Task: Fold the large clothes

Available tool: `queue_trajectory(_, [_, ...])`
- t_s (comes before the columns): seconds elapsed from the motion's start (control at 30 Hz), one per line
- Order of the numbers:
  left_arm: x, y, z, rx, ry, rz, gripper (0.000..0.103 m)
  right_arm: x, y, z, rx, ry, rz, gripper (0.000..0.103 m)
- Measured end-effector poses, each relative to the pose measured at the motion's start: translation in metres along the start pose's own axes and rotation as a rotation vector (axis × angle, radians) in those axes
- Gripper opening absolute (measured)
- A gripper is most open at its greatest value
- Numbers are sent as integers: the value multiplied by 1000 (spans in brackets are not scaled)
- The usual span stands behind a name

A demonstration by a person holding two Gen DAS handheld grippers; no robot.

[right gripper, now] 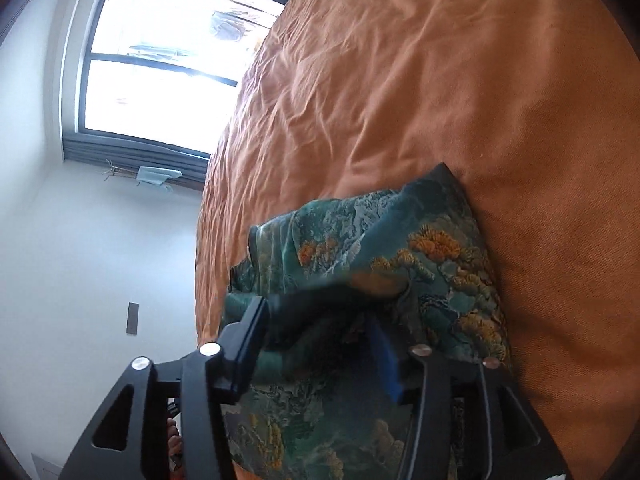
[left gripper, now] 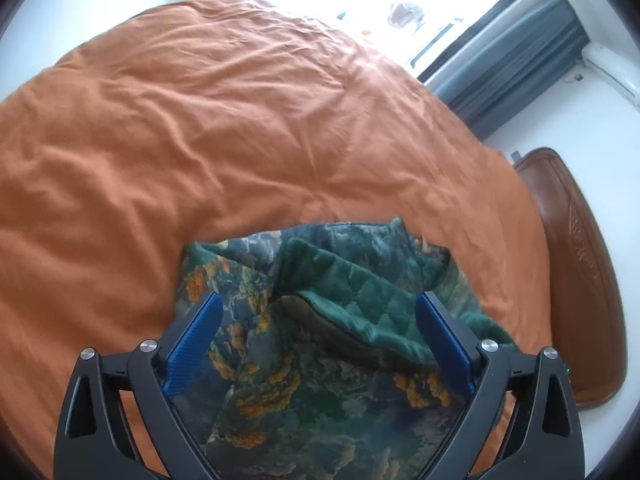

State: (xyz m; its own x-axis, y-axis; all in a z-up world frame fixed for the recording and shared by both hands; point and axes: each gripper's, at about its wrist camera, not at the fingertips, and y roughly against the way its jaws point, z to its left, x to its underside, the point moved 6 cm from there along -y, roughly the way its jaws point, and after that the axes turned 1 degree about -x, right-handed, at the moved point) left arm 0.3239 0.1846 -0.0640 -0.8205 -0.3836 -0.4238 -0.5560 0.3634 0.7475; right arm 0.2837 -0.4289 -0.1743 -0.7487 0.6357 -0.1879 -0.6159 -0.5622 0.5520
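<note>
A large padded garment (left gripper: 320, 360), teal with orange tree prints and a green quilted lining (left gripper: 360, 292), lies folded on the orange bedspread (left gripper: 200, 120). My left gripper (left gripper: 319, 302) hovers over it with its blue pads (left gripper: 192, 344) spread wide and nothing pinched between them. In the right wrist view the same garment (right gripper: 420, 264) sits near the bed's edge. My right gripper (right gripper: 320, 320) stands partly open around a blurred dark fold of the garment. That fold lies loose between the fingers.
The orange bedspread (right gripper: 440, 80) stretches wide beyond the garment. A brown leather panel (left gripper: 580, 280) borders the bed on the right. A bright window (right gripper: 160, 60) with grey curtains (left gripper: 520, 64) and white walls lie past the bed's edge.
</note>
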Motion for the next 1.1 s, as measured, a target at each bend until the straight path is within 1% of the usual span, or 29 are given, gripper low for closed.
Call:
queue_trajectory(0.07, [5, 2, 1, -2, -48, 10, 97, -5, 14, 8, -8, 28, -30, 59])
queue_trajectory(0.13, [16, -1, 5, -35, -116, 19, 97, -8, 27, 12, -1, 71, -45, 60])
queue_trajectory(0.17, [22, -3, 7, -55, -145, 22, 96, -7, 32, 12, 19, 101, -48, 63])
queue_trajectory(0.2, [28, -7, 9, -73, -171, 28, 96, -4, 34, 10, 52, 136, -42, 66])
queue_trajectory(0.23, [34, -14, 10, -94, -197, 38, 96, -1, 33, 8, 91, 171, -30, 66])
queue_trajectory(0.3, [40, -29, 7, -137, -242, 51, 93, 10, 21, 5, 187, 259, 21, 66])
queue_trajectory(0.33, [41, -38, 3, -161, -267, 53, 89, 14, 15, 2, 224, 294, 34, 66])
queue_trajectory(0.4, [39, -59, -8, -198, -303, 56, 85, 20, 0, 7, 291, 369, 32, 66])
queue_trajectory(0.43, [38, -68, -13, -215, -314, 55, 83, 20, -7, 10, 313, 391, 20, 66])
queue_trajectory(0.47, [37, -78, -18, -235, -330, 52, 79, 21, -16, 14, 327, 402, 8, 66])
queue_trajectory(0.5, [36, -87, -23, -269, -349, 48, 75, 22, -25, 18, 338, 416, 3, 66])
queue_trajectory(0.53, [35, -93, -25, -306, -365, 42, 55, 22, -31, 19, 354, 431, 1, 66])
queue_trajectory(0.57, [36, -98, -26, -347, -380, 46, 22, 23, -39, 22, 381, 451, -3, 65])
queue_trajectory(0.6, [37, -100, -26, -372, -383, 54, 13, 26, -45, 25, 419, 479, -6, 48])
queue_trajectory(0.63, [38, -97, -27, -382, -391, 44, 12, 30, -47, 27, 470, 524, 2, 33])
queue_trajectory(0.67, [40, -89, -29, -392, -422, 12, 10, 36, -45, 30, 522, 572, 2, 17])
queue_trajectory(0.7, [42, -80, -30, -416, -454, -18, 10, 41, -42, 36, 577, 635, -18, 15])
queue_trajectory(0.77, [45, -57, -28, -440, -454, -67, 9, 49, -29, 50, 629, 742, -75, 13])
queue_trajectory(0.83, [41, -29, -27, -416, -413, -118, 9, 54, -11, 71, 647, 824, -158, 12])
queue_trajectory(0.9, [29, -3, -32, -361, -367, -173, 9, 54, 0, 94, 653, 901, -230, 12])
queue_trajectory(0.97, [14, 14, -44, -357, -363, -246, 9, 50, 0, 115, 679, 957, -297, 12])
queue_trajectory(1.03, [-3, 23, -57, -367, -367, -338, 9, 39, -2, 135, 689, 965, -370, 12])
queue_trajectory(1.1, [-16, 23, -63, -369, -349, -397, 9, 25, -4, 148, 697, 962, -443, 12])
